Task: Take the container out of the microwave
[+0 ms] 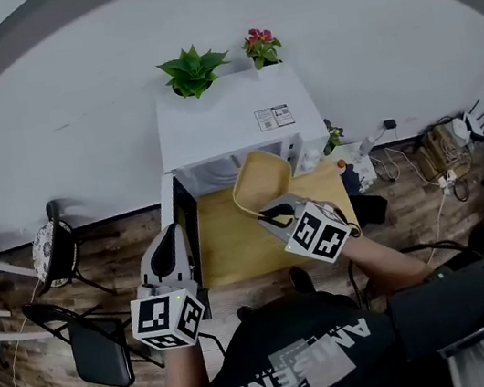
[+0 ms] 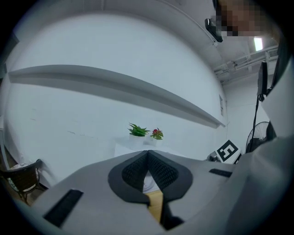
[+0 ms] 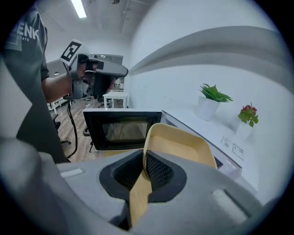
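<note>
Container (image 1: 261, 180) clear of the microwave (image 1: 230, 125), tilted above the tabletop (image 1: 233, 250) near its far edge, rim pinched in the right tongs (image 3: 144, 158), left tongs (image 2: 148, 153) pressed together empty; next, I reckon, a level set-down.

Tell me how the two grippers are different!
The right gripper has its fingers shut on the rim of the yellow container, while the left gripper has its fingers shut on nothing. The right gripper holds the container tilted; the left gripper is by the open microwave door. Both are gray with a marker cube.
</note>
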Demonstrator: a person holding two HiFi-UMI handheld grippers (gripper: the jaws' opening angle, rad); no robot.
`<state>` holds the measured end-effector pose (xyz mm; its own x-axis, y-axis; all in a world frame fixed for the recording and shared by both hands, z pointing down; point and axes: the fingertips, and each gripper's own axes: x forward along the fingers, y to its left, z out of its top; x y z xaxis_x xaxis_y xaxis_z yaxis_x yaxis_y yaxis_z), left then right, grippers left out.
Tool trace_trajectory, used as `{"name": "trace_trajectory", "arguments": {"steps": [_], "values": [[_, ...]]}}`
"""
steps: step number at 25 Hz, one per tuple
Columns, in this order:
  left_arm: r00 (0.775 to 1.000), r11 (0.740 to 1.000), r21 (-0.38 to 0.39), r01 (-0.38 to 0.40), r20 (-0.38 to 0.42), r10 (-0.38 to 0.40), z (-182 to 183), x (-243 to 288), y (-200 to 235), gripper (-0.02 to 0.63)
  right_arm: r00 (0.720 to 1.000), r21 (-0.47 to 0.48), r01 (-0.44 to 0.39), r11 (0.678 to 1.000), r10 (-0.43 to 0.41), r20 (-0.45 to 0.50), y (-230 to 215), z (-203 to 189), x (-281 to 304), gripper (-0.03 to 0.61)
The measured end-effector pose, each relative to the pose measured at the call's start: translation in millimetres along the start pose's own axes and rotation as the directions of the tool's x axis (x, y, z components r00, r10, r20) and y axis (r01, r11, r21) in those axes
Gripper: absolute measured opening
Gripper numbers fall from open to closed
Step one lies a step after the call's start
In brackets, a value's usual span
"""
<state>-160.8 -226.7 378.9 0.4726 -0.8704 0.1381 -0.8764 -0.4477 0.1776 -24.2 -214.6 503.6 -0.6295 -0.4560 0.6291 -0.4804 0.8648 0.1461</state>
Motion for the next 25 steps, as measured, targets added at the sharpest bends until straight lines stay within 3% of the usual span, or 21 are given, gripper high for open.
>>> {"name": "trace_trajectory", "arguments": {"steps": [6,15,25], "values": [[1.0,0.998,0.062,-0.002,0.01,0.001,10,12,-5,0.002,0.997,-0.008,0.066,0.998,-0.065,0.052,-15,24,-38,0.028],[0.999,0.999,-0.001,0.042,0.02,-0.042,26,25,-13,0.002,0.979,0.026,0.14,0.99,-0.142,0.148,-51,60,-87,0.028],[1.0,1.0,0.011,0.013,0.015,-0.013,31,29,-20,0.002,0.963,-0.006,0.153,0.988,-0.148,0.225,-73,89,-109,0.028]]}}
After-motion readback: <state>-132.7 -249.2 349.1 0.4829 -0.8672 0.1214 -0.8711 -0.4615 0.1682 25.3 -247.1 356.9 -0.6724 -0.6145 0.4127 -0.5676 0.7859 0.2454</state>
